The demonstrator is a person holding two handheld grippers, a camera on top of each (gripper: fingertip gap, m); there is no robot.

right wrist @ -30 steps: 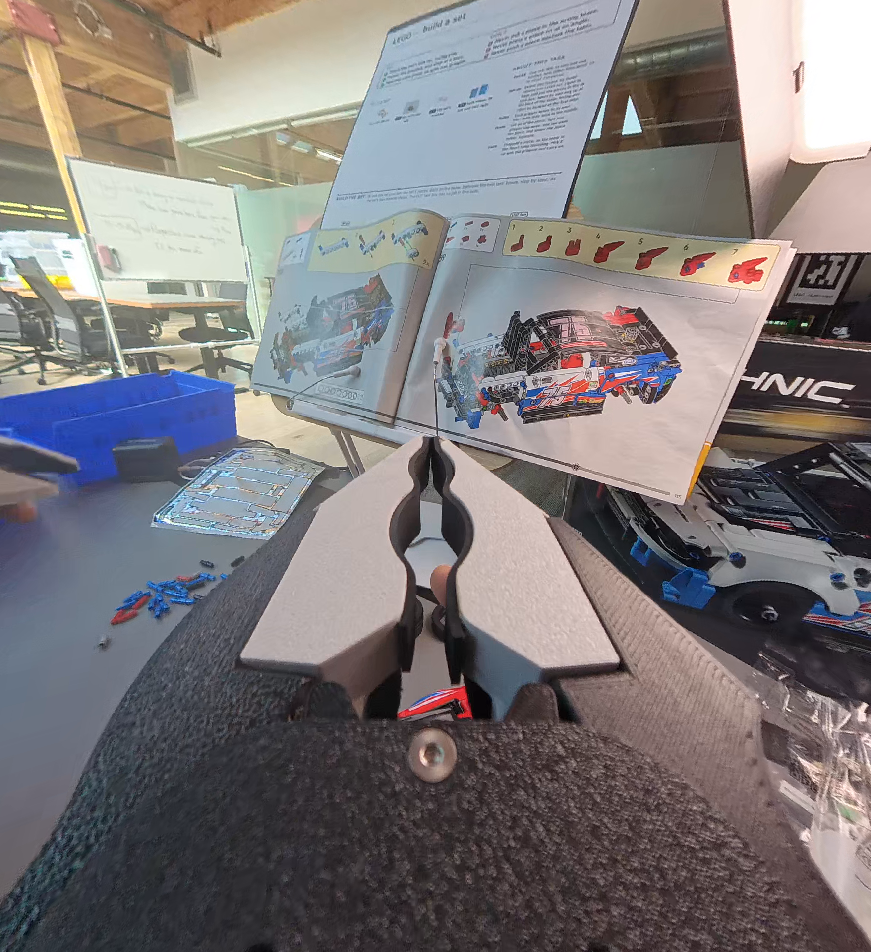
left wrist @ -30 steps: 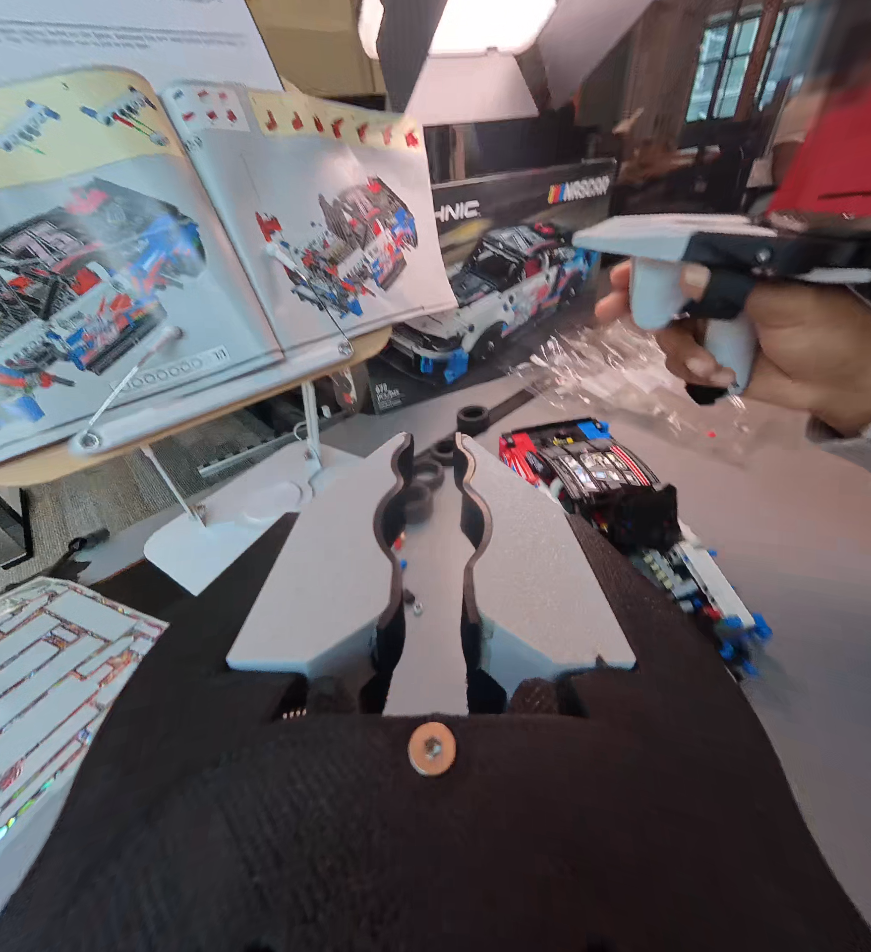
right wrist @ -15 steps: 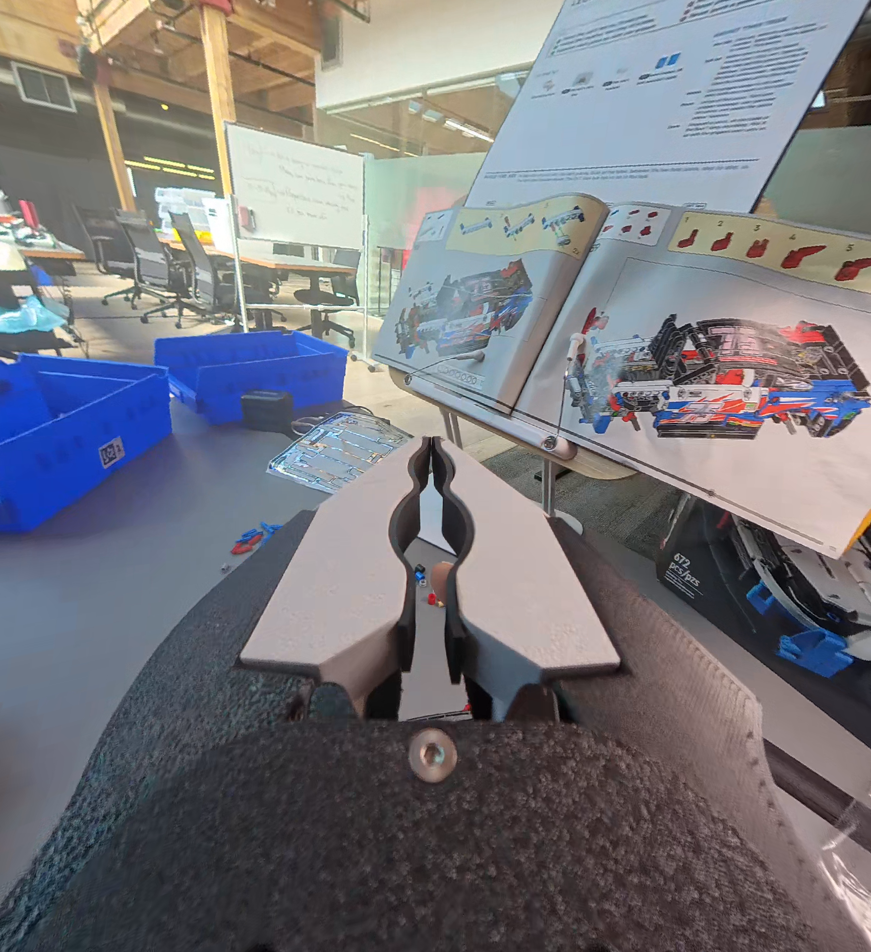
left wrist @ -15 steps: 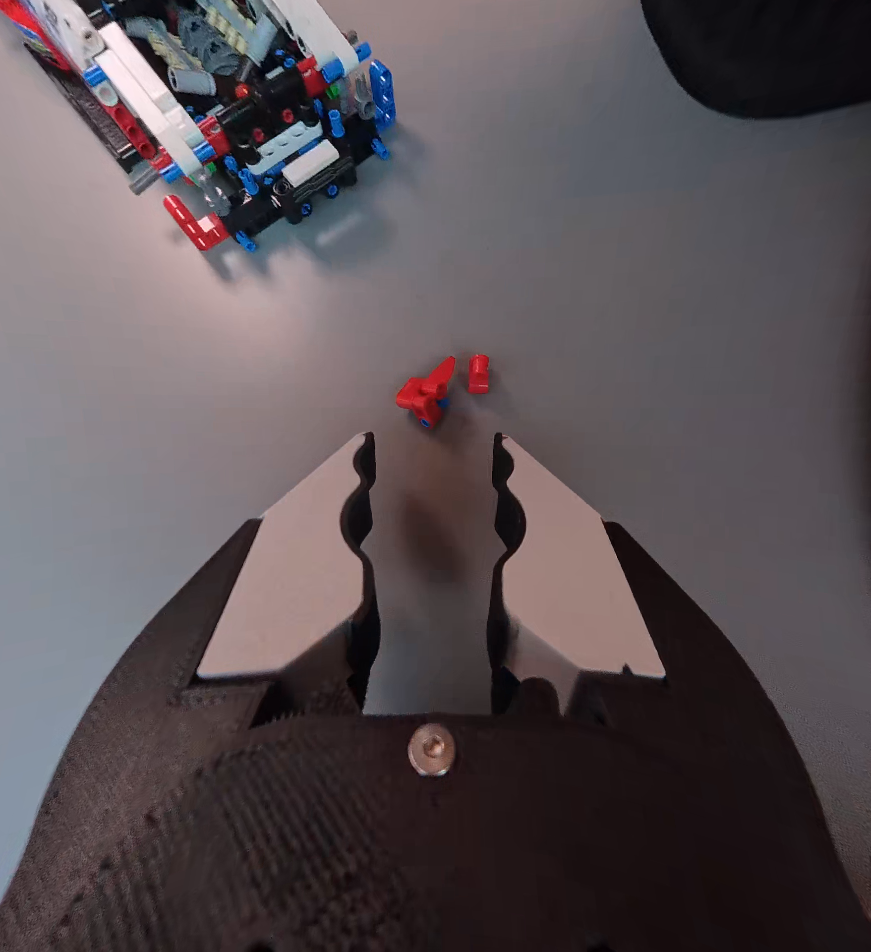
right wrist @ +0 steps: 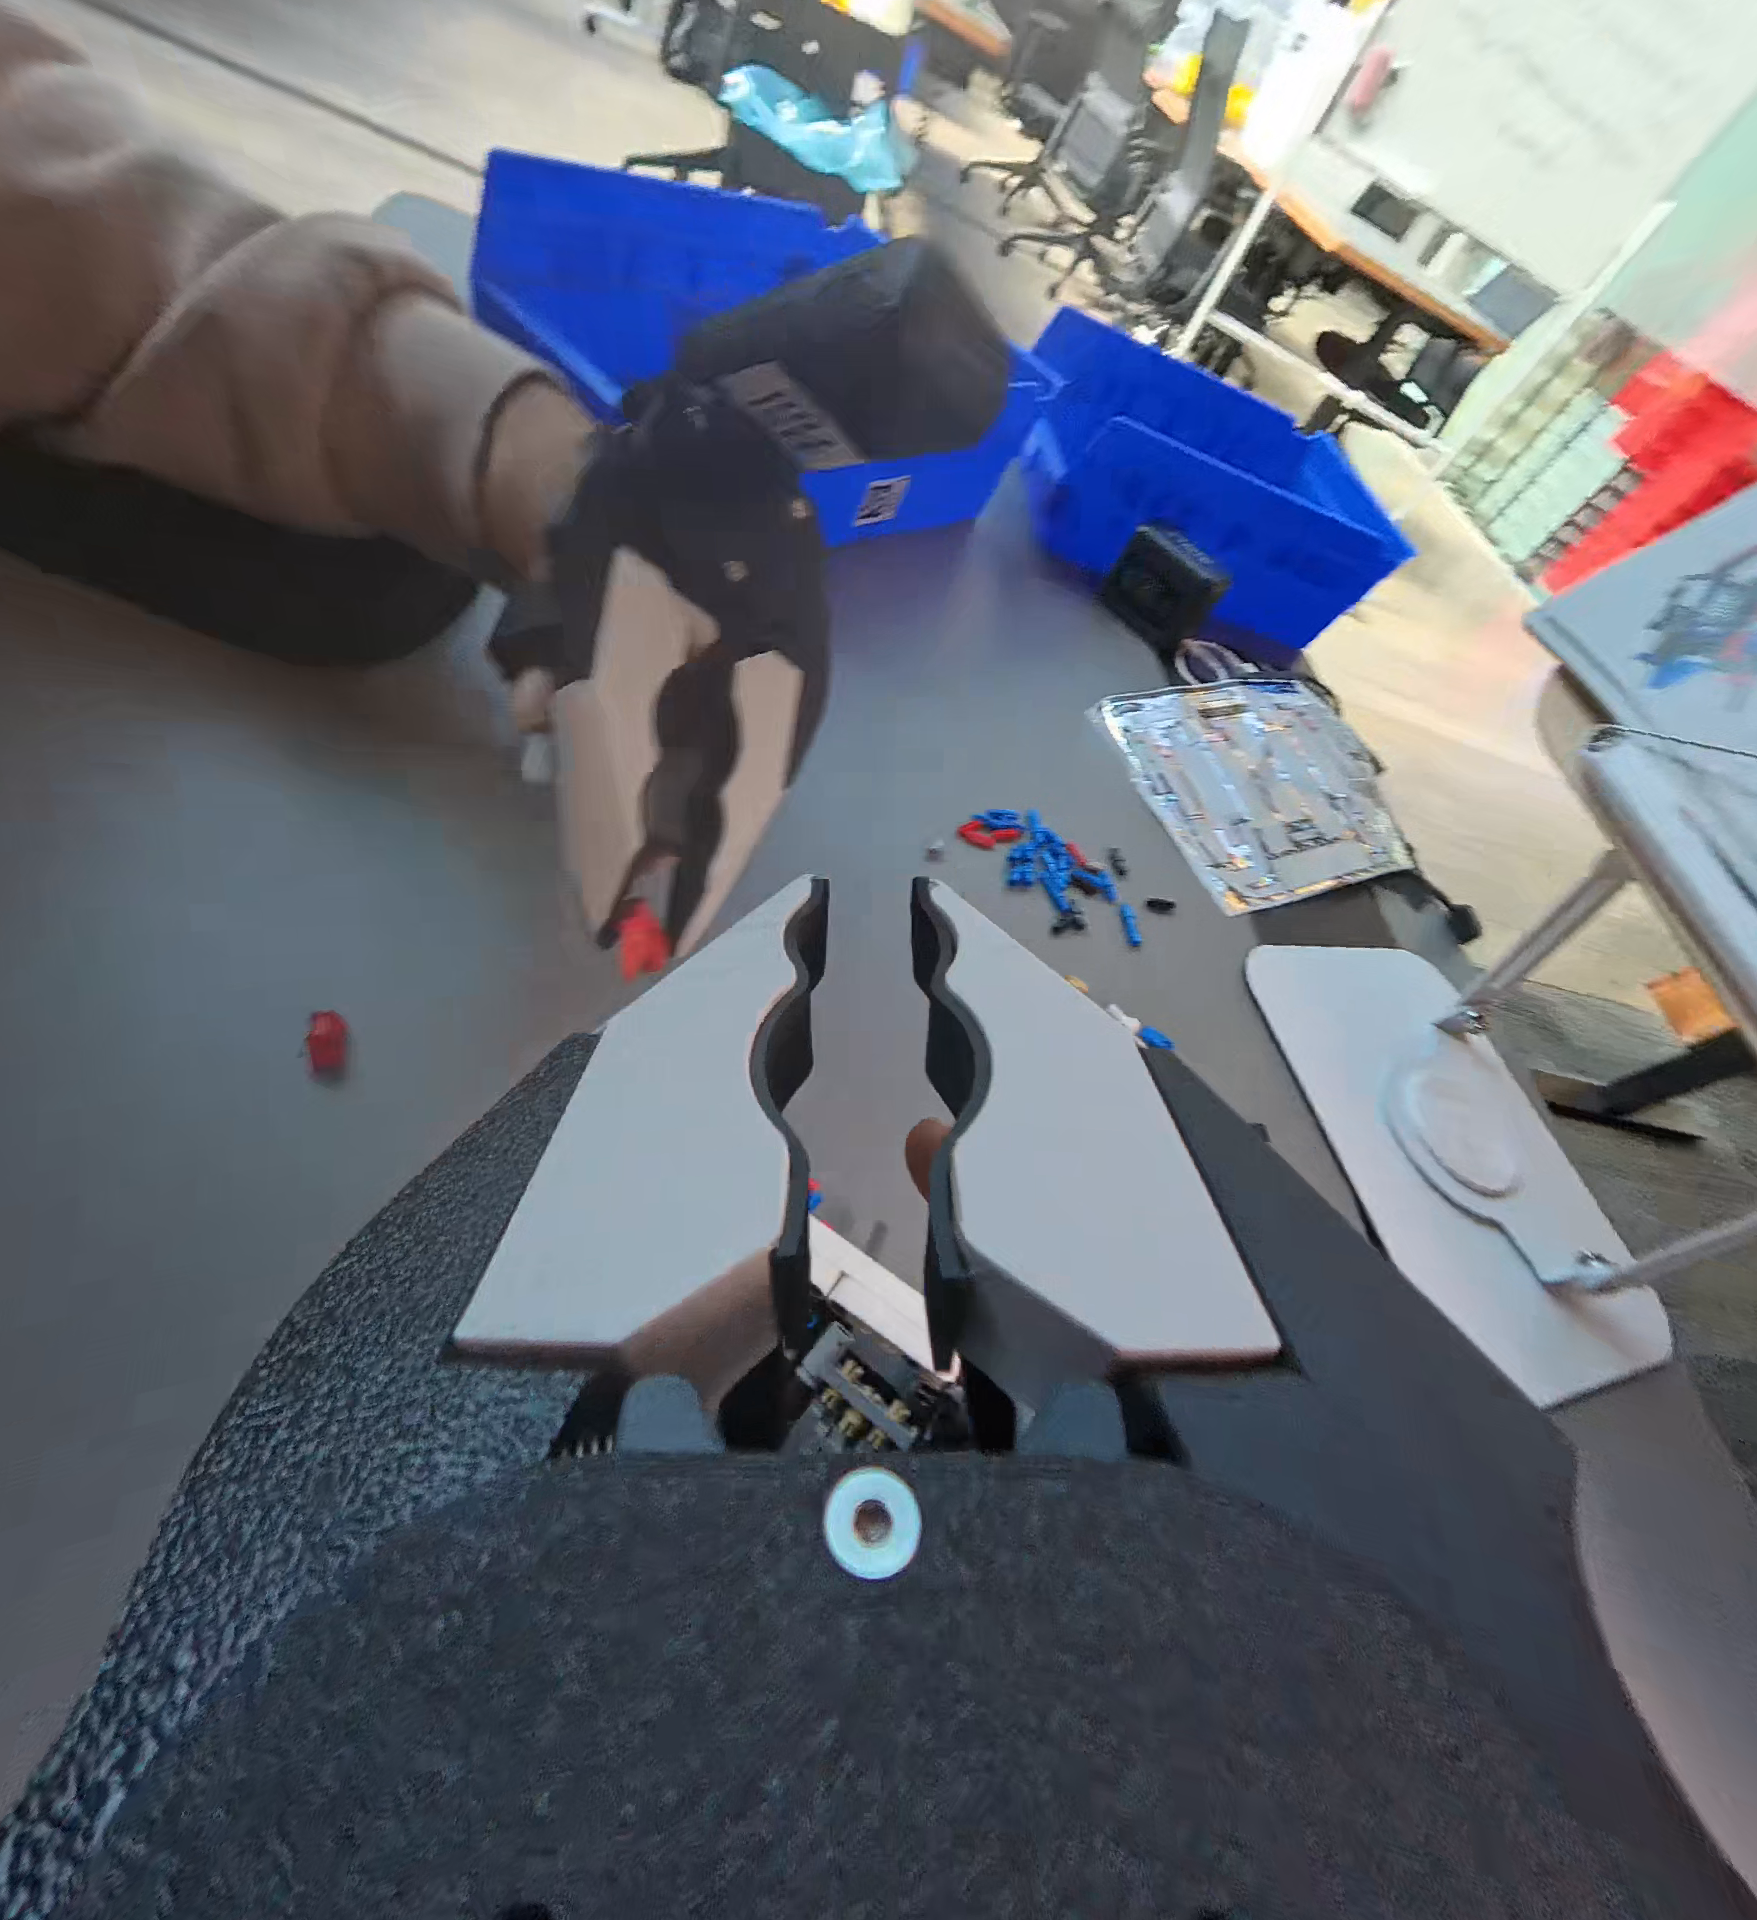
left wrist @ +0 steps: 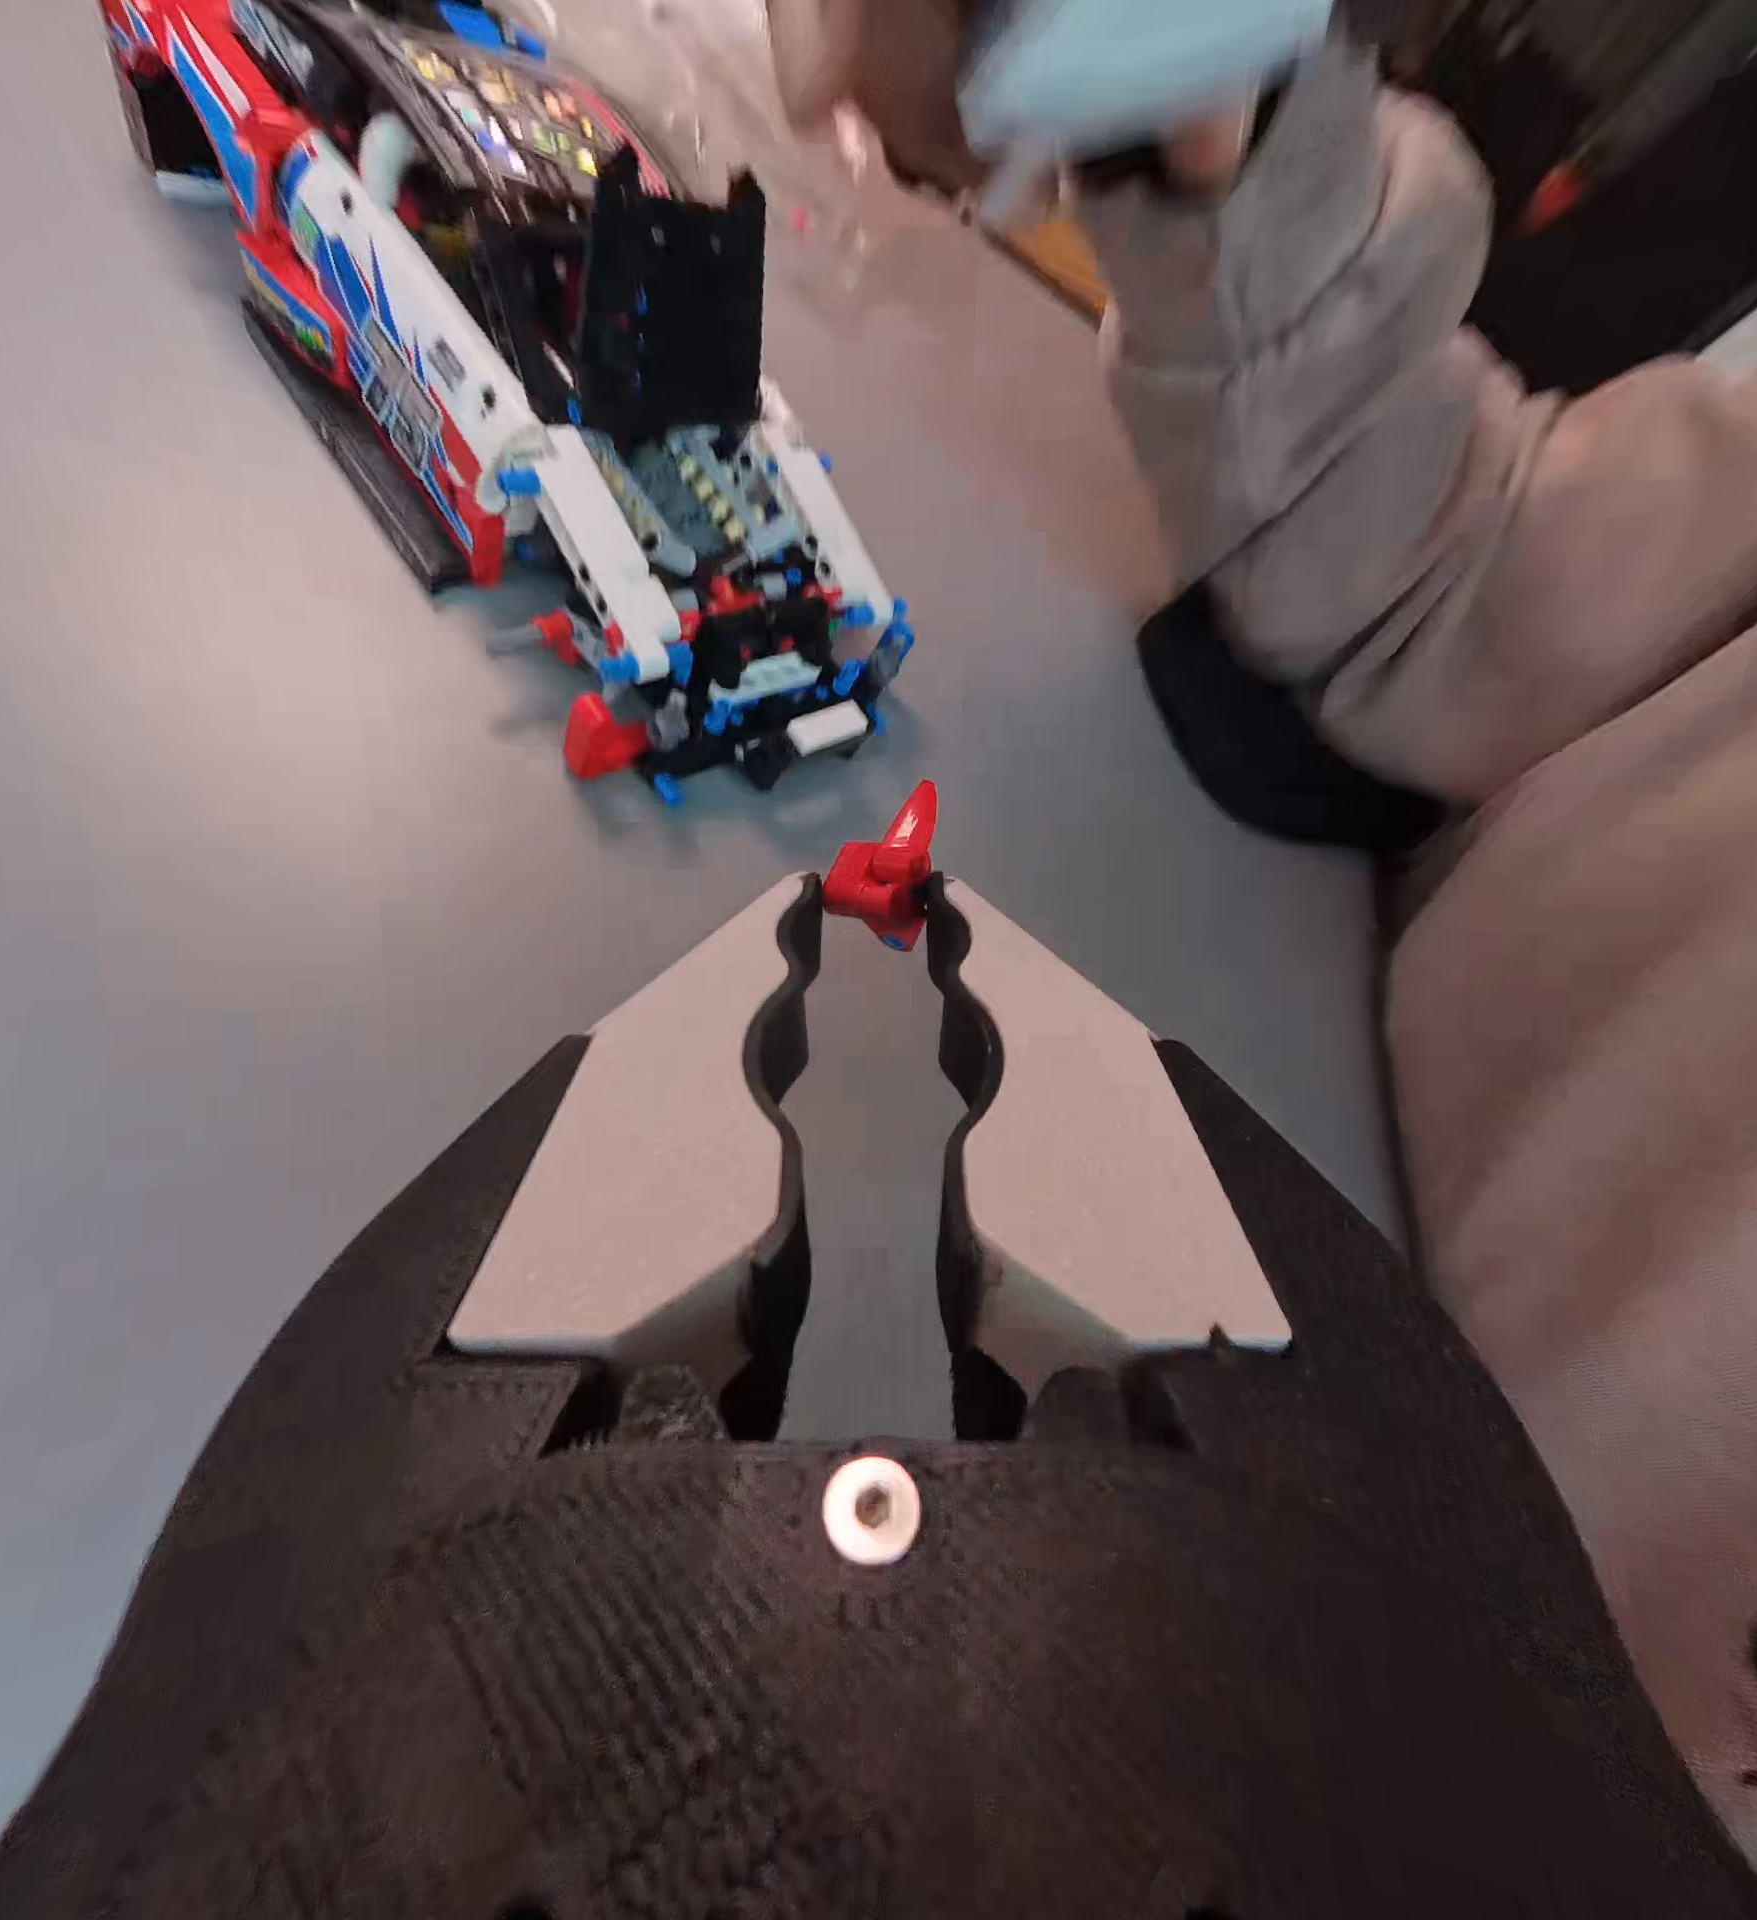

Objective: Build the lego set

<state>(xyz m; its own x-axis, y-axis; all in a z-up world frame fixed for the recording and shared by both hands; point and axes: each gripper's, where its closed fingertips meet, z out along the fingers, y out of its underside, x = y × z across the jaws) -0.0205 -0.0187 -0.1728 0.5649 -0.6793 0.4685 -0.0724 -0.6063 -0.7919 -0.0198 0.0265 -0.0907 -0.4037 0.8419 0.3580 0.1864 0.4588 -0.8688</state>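
Note:
My left gripper (left wrist: 872, 885) is shut on a small red lego piece (left wrist: 895, 857), held at the fingertips just in front of the nose of the partly built lego car (left wrist: 562, 488). In the right wrist view the left gripper (right wrist: 645, 914) shows with the red piece (right wrist: 640, 943) just above the grey table (right wrist: 178, 831). A second small red piece (right wrist: 326, 1042) lies on the table near it. My right gripper (right wrist: 866, 885) is open and empty, hovering over part of the car (right wrist: 858, 1382), which shows between its fingers.
A pile of blue and red pins (right wrist: 1050, 873) and a sticker sheet (right wrist: 1258, 790) lie farther off. Blue bins (right wrist: 1217, 499) and a small black box (right wrist: 1160, 587) stand behind. The booklet stand's base (right wrist: 1445, 1143) is at right. A sleeve (left wrist: 1476, 623) fills the right side.
My left gripper dropped to the table, closed on the red piece and raised it toward the car. My right gripper turned from the booklet down to the table, and its jaws opened.

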